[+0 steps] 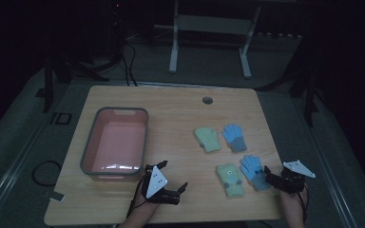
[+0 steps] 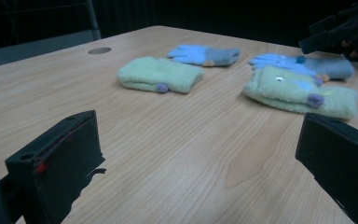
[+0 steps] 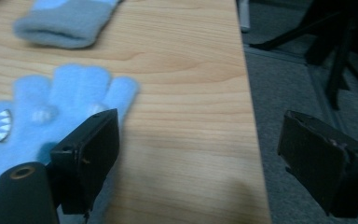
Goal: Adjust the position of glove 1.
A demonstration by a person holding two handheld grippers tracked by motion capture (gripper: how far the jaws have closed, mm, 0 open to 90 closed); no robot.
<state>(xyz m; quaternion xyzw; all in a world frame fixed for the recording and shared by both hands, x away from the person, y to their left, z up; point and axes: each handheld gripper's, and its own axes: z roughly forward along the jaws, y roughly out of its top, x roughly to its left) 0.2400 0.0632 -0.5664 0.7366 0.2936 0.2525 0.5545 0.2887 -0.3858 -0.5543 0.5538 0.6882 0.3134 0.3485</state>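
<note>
Left of your surface (image 1: 171, 109): one grey-rimmed pink tub (image 1: 115, 142), nothing visible inside it, standing just beyond your left gripper (image 1: 173, 192). A round grommet hole (image 1: 207, 100) sits near the far edge. Nothing lies between either gripper and the gloves.

Count: four gloves in two pairs. Far row, one green mitten (image 1: 207, 139) and one blue glove (image 1: 234, 137) side by side. Near row, a second green mitten (image 1: 230, 179) and a second blue glove (image 1: 255, 172), just beside each other.

Left gripper: fingers (image 2: 56, 163) spread wide, holding nothing, bare wood between them, pointing toward the near green mitten but well short of it.

Right gripper (image 1: 268, 173): fingers (image 3: 88, 154) spread wide, empty. It sits at the surface's right edge, with one finger over the near blue glove's fingertips; whether it touches the fabric, you cannot tell.
</note>
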